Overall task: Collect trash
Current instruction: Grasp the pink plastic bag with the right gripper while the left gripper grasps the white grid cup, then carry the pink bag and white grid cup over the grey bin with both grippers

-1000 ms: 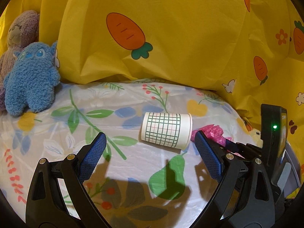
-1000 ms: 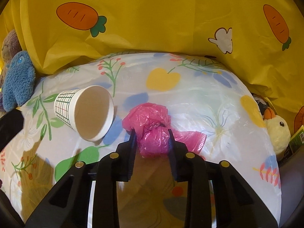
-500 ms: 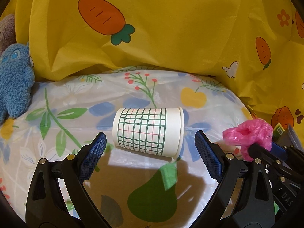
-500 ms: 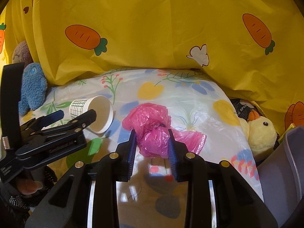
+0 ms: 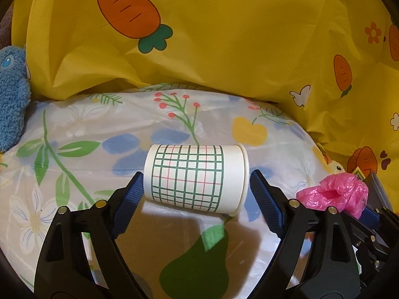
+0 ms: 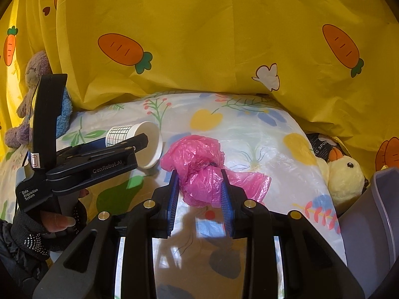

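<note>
A white paper cup (image 5: pixel 194 175) with a green and pink grid lies on its side on the flowered table cover, its mouth to the right. My left gripper (image 5: pixel 195 186) is open, with its jaws on either side of the cup; the left pad touches the cup's base and the right pad stands just clear of the rim. The cup (image 6: pixel 139 144) and left gripper (image 6: pixel 119 147) also show in the right wrist view. My right gripper (image 6: pixel 199 186) is shut on a crumpled pink plastic bag (image 6: pixel 197 169), held above the table. The bag (image 5: pixel 336 191) shows at the right of the left wrist view.
A yellow carrot-print cloth (image 5: pixel 224 37) hangs behind the table. A blue plush toy (image 5: pixel 12 99) and a purple plush bear (image 6: pixel 32 94) sit at the left. A yellow chick plush (image 6: pixel 344 174) and a grey plastic bin (image 6: pixel 369 224) are at the right edge.
My left gripper has moved forward and around the cup, and its jaws have narrowed towards it. My right gripper has lifted and pulled back with the pink bag.
</note>
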Action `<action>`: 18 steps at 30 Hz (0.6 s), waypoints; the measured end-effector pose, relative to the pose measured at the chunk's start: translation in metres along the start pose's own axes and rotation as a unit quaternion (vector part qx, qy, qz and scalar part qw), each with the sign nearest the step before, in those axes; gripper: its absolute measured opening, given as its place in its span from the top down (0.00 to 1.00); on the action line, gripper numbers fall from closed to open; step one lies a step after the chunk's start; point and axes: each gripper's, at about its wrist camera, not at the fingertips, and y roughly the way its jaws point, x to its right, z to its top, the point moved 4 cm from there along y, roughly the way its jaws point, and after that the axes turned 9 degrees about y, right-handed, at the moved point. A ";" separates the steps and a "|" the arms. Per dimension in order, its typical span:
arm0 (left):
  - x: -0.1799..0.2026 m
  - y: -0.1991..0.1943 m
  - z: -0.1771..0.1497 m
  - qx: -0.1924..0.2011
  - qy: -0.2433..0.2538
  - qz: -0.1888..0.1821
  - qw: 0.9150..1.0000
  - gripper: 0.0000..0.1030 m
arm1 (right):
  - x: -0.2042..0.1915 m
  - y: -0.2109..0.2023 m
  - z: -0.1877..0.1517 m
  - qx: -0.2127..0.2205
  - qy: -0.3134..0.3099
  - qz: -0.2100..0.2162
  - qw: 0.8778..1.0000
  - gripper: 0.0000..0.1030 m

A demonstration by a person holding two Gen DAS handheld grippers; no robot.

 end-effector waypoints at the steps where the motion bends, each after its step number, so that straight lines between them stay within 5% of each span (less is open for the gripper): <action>1: 0.000 0.001 0.000 -0.001 -0.001 -0.002 1.000 0.24 | 0.000 0.000 0.000 0.000 0.000 0.000 1.000 0.69; 18: 0.020 -0.035 -0.004 0.024 0.036 -0.001 0.999 0.24 | 0.003 -0.025 -0.001 0.019 0.003 0.002 1.000 0.69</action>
